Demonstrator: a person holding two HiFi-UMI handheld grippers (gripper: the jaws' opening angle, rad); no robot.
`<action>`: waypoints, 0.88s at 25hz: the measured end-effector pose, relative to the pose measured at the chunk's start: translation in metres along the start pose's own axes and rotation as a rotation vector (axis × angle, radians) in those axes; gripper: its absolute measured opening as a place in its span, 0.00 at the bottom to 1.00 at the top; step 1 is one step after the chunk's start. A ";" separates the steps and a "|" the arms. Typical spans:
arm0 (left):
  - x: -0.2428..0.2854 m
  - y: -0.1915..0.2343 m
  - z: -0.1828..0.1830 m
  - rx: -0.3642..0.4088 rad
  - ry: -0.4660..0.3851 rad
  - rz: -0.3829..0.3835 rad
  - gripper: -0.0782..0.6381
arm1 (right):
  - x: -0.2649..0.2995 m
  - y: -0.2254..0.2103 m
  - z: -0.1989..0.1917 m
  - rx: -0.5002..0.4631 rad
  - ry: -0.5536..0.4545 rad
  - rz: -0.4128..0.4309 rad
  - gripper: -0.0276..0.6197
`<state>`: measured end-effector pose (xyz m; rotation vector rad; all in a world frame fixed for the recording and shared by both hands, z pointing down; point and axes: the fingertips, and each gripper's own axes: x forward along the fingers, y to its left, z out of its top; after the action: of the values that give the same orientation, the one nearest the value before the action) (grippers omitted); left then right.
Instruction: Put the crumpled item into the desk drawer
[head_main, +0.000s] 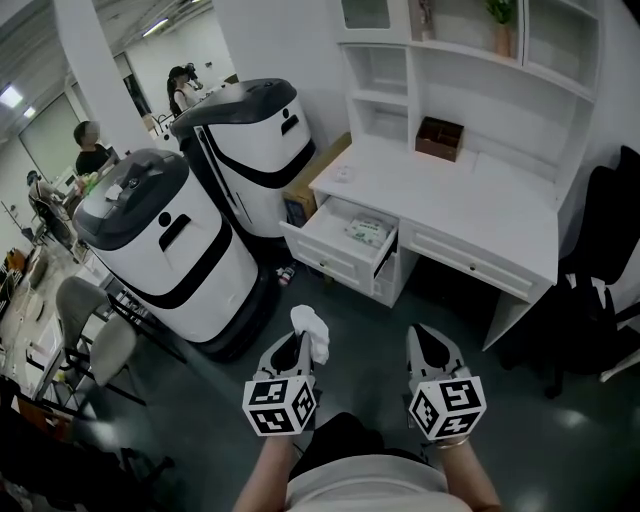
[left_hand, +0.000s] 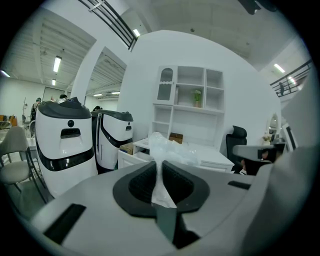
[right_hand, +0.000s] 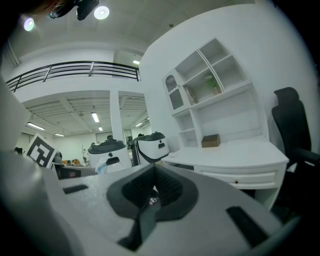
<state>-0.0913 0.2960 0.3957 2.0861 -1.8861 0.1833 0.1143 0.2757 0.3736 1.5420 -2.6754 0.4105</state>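
I read left claw (left_hand: 161, 172) pinching crumpled item (left_hand: 169, 149), bulk past its tips | right claw (right_hand: 154, 186) pressed together | only head view shows open drawer (head_main: 322, 252) under surface's (head_main: 480, 200) left end

The wad (head_main: 313, 330) is white, thin and crumpled. It sits at lower centre of the frame, pinched upright between the fingers (left_hand: 142, 182) of the left gripper (left_hand: 160, 176), its loose top billowing above them. Well apart, at centre, the white desk drawer (head_main: 330, 258) stands pulled open, with a pale green packet (head_main: 368, 232) inside.
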 end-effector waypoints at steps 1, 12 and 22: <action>0.002 0.001 0.000 0.000 0.003 0.001 0.15 | 0.002 -0.001 -0.001 0.003 0.004 -0.002 0.05; 0.066 0.027 0.005 -0.003 0.033 0.008 0.15 | 0.057 -0.027 -0.004 0.011 0.047 -0.035 0.05; 0.168 0.066 0.032 0.005 0.072 -0.025 0.15 | 0.155 -0.051 0.006 0.032 0.069 -0.081 0.05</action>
<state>-0.1398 0.1220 0.4269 2.0768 -1.8189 0.2534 0.0793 0.1194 0.4026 1.6071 -2.5576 0.4956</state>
